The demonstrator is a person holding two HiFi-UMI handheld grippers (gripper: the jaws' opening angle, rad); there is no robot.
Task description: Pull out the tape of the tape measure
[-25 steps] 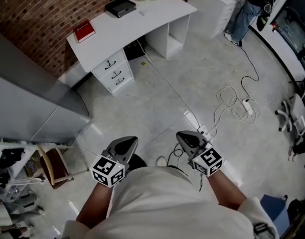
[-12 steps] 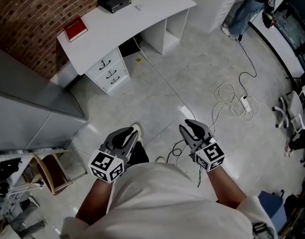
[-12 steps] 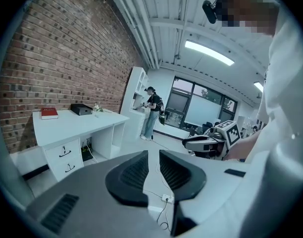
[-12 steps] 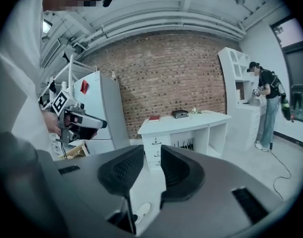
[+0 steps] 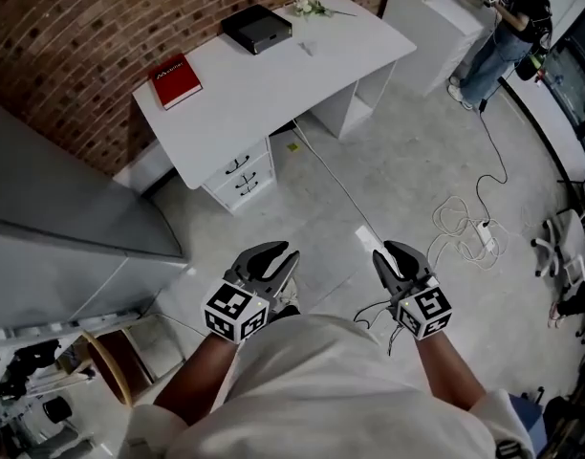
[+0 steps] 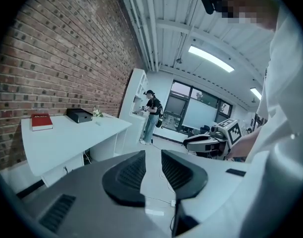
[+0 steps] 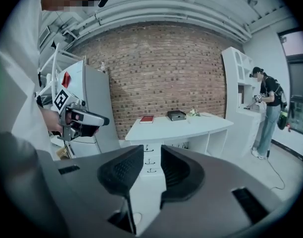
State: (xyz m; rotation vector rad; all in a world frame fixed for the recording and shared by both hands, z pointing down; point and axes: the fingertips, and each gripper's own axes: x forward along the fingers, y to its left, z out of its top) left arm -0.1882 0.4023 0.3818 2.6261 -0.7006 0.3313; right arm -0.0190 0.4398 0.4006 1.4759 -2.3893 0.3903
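Your left gripper (image 5: pixel 281 253) and right gripper (image 5: pixel 393 252), jaws just spread with nothing between them, hang above the floor (image 5: pixel 388 151); no tape measure is visible, so search the table (image 5: pixel 264 84) ahead before committing either.

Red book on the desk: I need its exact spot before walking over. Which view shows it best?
The head view: it looks down on the red book, showing its whole cover at the left end of the white desk. Both gripper views show it only small, far off and nearly edge-on.
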